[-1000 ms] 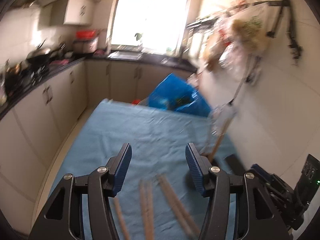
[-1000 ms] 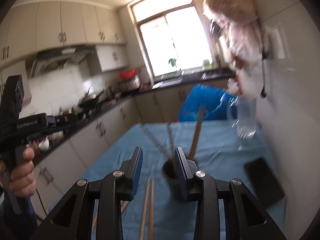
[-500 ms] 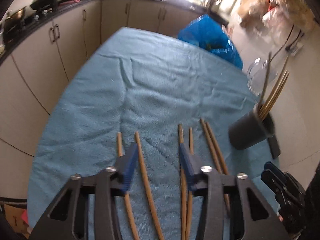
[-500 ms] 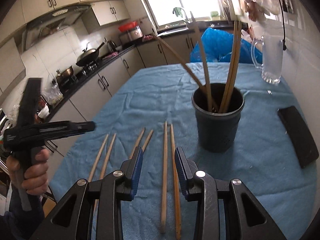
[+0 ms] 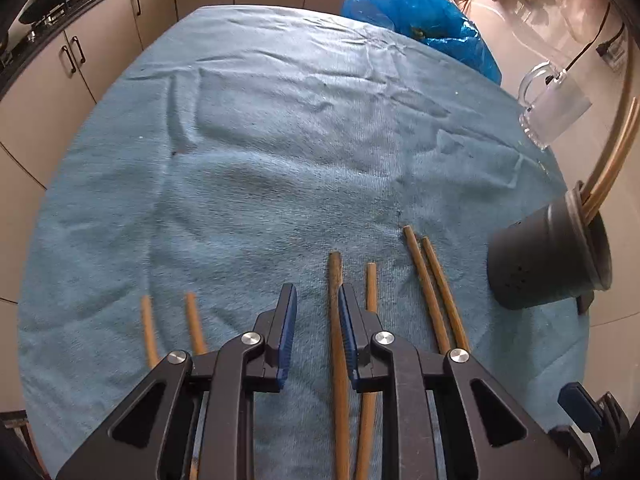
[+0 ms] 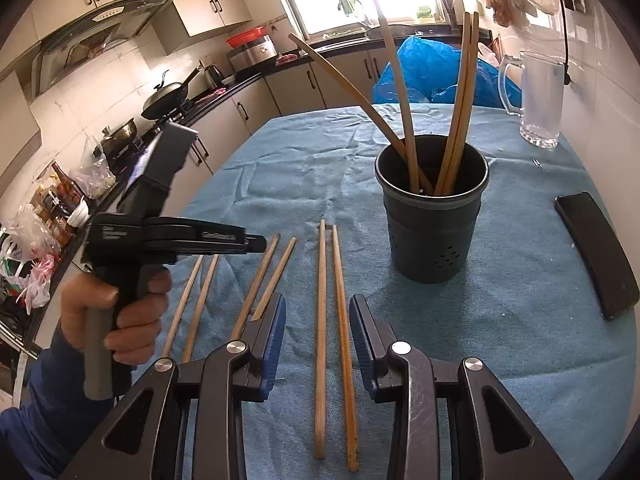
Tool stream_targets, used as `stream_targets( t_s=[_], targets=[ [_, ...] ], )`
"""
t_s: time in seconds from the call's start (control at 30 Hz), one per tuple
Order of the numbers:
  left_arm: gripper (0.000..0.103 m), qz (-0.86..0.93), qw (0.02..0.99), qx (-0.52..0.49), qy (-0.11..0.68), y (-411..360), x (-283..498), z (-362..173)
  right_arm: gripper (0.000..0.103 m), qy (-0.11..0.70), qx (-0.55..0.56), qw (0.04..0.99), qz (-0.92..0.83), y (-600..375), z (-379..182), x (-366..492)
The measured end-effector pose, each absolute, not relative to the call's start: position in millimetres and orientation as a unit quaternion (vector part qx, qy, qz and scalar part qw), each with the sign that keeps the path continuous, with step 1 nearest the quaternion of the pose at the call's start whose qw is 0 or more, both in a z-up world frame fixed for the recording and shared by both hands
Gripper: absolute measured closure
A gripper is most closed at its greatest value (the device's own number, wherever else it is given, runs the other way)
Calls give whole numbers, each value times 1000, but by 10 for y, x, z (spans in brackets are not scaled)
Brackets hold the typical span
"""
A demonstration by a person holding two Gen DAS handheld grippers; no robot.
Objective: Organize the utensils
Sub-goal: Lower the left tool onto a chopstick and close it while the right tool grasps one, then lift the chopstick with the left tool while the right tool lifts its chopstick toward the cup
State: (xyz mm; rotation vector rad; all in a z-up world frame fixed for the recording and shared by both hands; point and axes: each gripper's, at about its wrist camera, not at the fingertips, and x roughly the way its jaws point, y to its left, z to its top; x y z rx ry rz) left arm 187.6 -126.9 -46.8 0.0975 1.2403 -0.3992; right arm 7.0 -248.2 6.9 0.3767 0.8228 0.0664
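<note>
Several wooden chopsticks lie in pairs on the blue cloth [image 5: 280, 120]. A dark round holder [image 6: 432, 216] stands upright at the right with several chopsticks in it; it also shows in the left wrist view [image 5: 548, 264]. My left gripper [image 5: 316, 304] is partly open and low over the cloth, with one chopstick [image 5: 336, 312] lying between its jaws beside the right pad. My right gripper [image 6: 316, 316] is open and straddles a chopstick pair [image 6: 332, 304]. The left gripper's body [image 6: 160, 236] shows in the right wrist view, held by a hand.
A glass mug [image 6: 540, 100] stands at the far right, also in the left wrist view [image 5: 556, 112]. A black phone [image 6: 600, 252] lies right of the holder. A blue plastic bag [image 5: 420, 16] sits at the far table edge. Kitchen cabinets [image 5: 80, 60] line the left.
Both grippers have tilted down and come lower over the chopsticks. The left jaws have narrowed around one chopstick. The right jaws have opened wider around a pair.
</note>
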Motion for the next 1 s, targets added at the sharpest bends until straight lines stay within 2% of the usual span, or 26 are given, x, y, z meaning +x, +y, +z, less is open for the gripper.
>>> stream_targets(
  t_s=[0.17, 0.23, 0.33, 0.4, 0.47, 0.5, 0.73, 0.8, 1.0],
  targets=[
    [84, -184, 799, 56, 569, -1340, 1871, -519, 67, 404, 176, 897, 29, -2445, 45, 127],
    [96, -173, 803, 65, 567, -1320, 1861, -523, 67, 410, 171, 896, 27, -2406, 22, 171],
    [96, -170, 801, 56, 572, -1238, 1849, -521, 70, 423, 160, 891, 32, -2325, -6, 265],
    [96, -166, 798, 43, 578, -1144, 1844, -516, 75, 437, 151, 886, 39, -2266, -56, 349],
    [96, -169, 795, 29, 581, -1058, 1831, -517, 86, 459, 143, 876, 45, -2204, -149, 473],
    [96, -169, 795, 25, 582, -1023, 1829, -519, 88, 470, 138, 871, 48, -2173, -201, 531],
    [96, -173, 796, 23, 580, -1016, 1824, -530, 89, 517, 111, 848, 23, -2112, -497, 694],
    [96, -173, 796, 22, 579, -995, 1818, -532, 95, 518, 106, 849, 23, -2115, -512, 657],
    [96, -180, 795, 14, 580, -939, 1813, -530, 95, 553, 69, 828, 60, -1976, -490, 350]
  ],
)
